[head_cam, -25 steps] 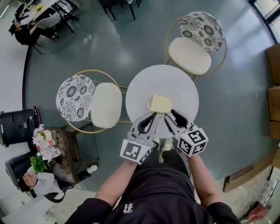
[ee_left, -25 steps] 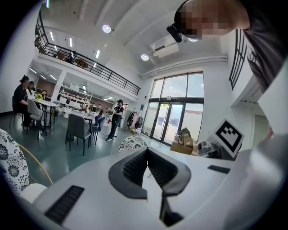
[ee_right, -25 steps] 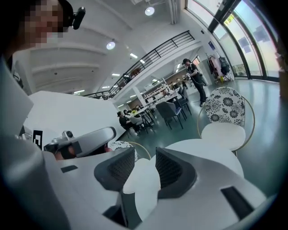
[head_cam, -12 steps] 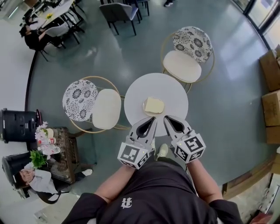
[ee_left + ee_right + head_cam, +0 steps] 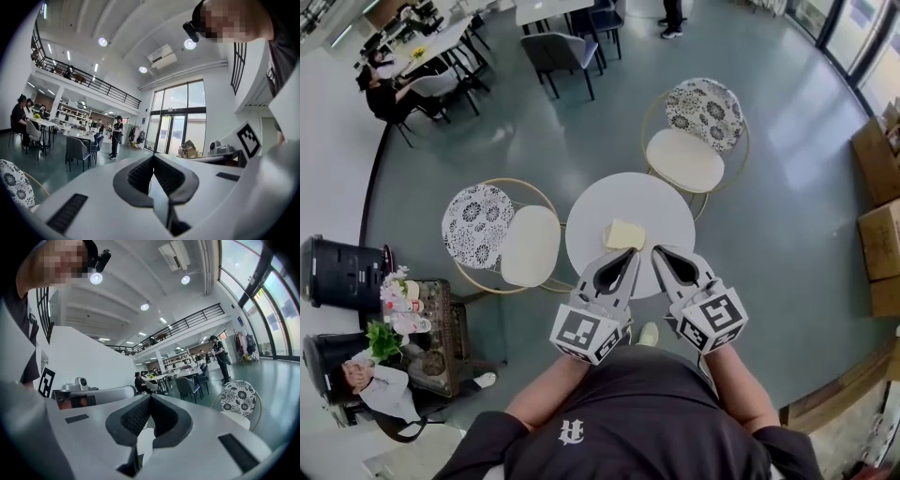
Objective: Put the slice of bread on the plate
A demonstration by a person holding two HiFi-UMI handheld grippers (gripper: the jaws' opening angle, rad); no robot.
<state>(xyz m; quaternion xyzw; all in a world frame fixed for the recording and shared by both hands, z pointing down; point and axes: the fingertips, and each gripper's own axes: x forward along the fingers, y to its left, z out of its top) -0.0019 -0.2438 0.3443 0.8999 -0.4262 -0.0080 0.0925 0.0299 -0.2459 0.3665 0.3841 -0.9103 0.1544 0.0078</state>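
On the glossy grey floor (image 5: 581,122), two floral-backed cream chairs (image 5: 530,246) flank a round white table (image 5: 661,197) bearing a pale bread slice (image 5: 623,234); the left gripper (image 5: 628,255) and right gripper (image 5: 662,253) are clenched, empty.

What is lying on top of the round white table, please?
Only one pale square slice of bread shows on the round white table. The left gripper and the right gripper cover its near edge; anything there is hidden.
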